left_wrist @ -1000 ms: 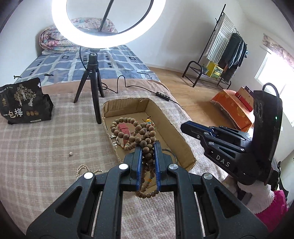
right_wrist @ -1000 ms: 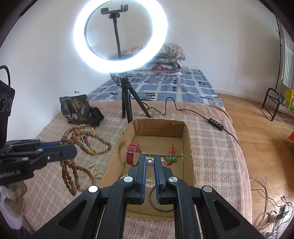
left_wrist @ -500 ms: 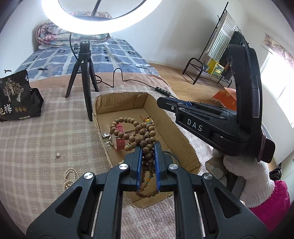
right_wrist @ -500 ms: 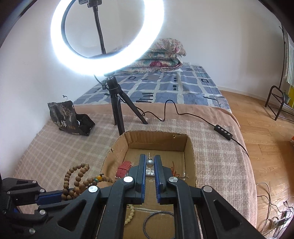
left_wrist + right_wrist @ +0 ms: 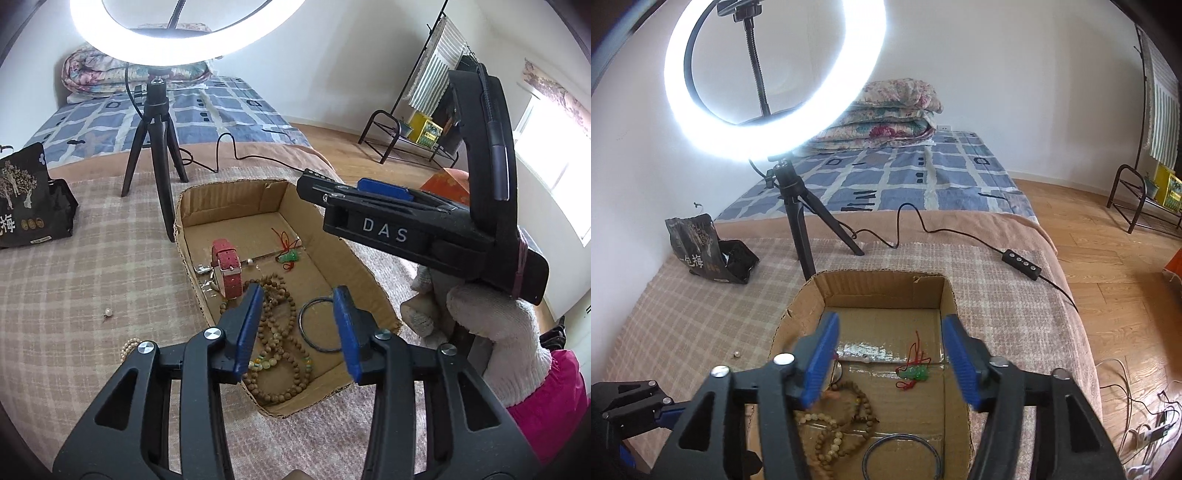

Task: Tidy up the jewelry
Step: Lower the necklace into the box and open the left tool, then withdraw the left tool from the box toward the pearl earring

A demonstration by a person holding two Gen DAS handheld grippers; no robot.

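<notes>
My left gripper (image 5: 300, 332) hovers over the near end of the cardboard box (image 5: 180, 221). Its jaws are opening and grip nothing. The wooden bead necklace (image 5: 280, 343) lies loose on the box floor below them. Around it in the box are a dark bangle (image 5: 320, 325), a red watch strap (image 5: 227, 266) and a green pendant on red cord (image 5: 290, 255). My right gripper (image 5: 890, 356) hangs above the same box, held by a gloved hand (image 5: 495, 332). Its jaws are opening too, with nothing between them.
A pearl strand (image 5: 127, 347) and one loose pearl (image 5: 107, 313) lie on the checked blanket left of the box. The ring light's tripod (image 5: 159, 147) stands behind the box, its cable switch (image 5: 1021, 264) to the right. A black snack bag (image 5: 26, 206) sits far left.
The left gripper has let go of the bead necklace, which has dropped into the box. Both grippers went from shut to open. The right gripper moved in over the box.
</notes>
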